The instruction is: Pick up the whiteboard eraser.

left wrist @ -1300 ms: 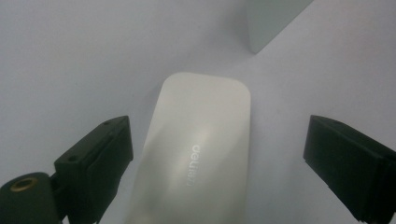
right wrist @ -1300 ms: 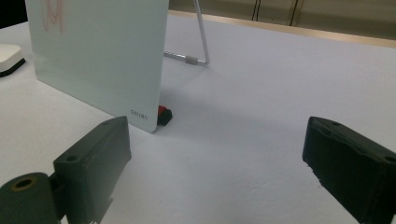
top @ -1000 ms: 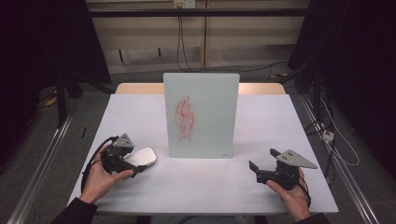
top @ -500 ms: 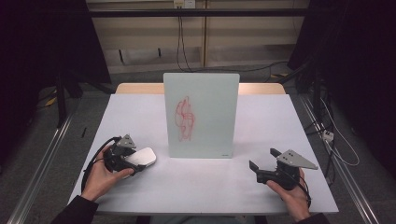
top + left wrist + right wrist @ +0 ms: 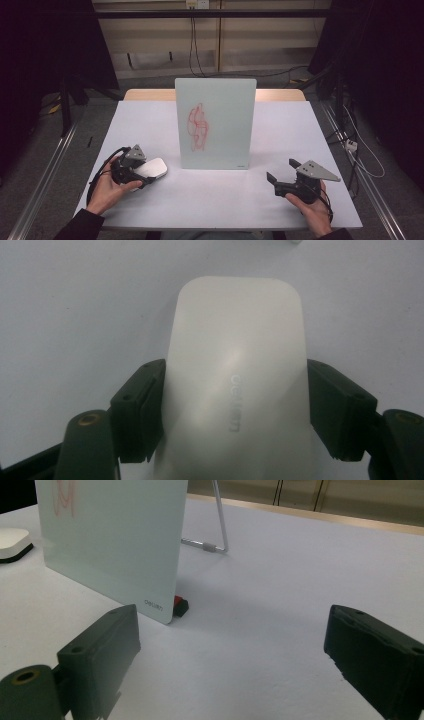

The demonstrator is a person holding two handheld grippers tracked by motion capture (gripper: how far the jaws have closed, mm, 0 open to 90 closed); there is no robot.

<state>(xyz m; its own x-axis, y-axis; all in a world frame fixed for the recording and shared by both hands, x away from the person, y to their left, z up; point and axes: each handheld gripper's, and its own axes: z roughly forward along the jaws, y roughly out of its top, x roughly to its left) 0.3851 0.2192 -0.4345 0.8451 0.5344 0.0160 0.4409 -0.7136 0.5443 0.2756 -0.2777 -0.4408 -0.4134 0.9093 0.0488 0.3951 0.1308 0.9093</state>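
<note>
A white eraser (image 5: 154, 168) (image 5: 235, 340) lies flat on the table's near left. My left gripper (image 5: 145, 172) (image 5: 235, 385) is shut on it; its jaws have just been closing, and both black pads (image 5: 142, 410) now press the eraser's sides. A frosted glass board (image 5: 215, 122) (image 5: 110, 540) stands upright mid-table with a red scribble (image 5: 197, 125) on its front. My right gripper (image 5: 281, 170) (image 5: 235, 630) rests at the near right, open, with bare tabletop between its jaws. The eraser (image 5: 12, 540) also shows in the right gripper view at far left.
The white table (image 5: 220, 200) has free room between the two hands and beside the board. A wire stand (image 5: 220, 525) props the board from behind, and a small red and black piece (image 5: 180, 606) sits at its lower corner. Cables trail off the table's right side.
The left gripper's jaws have drawn in against the white eraser. Both hands and the board have stayed where they were.
</note>
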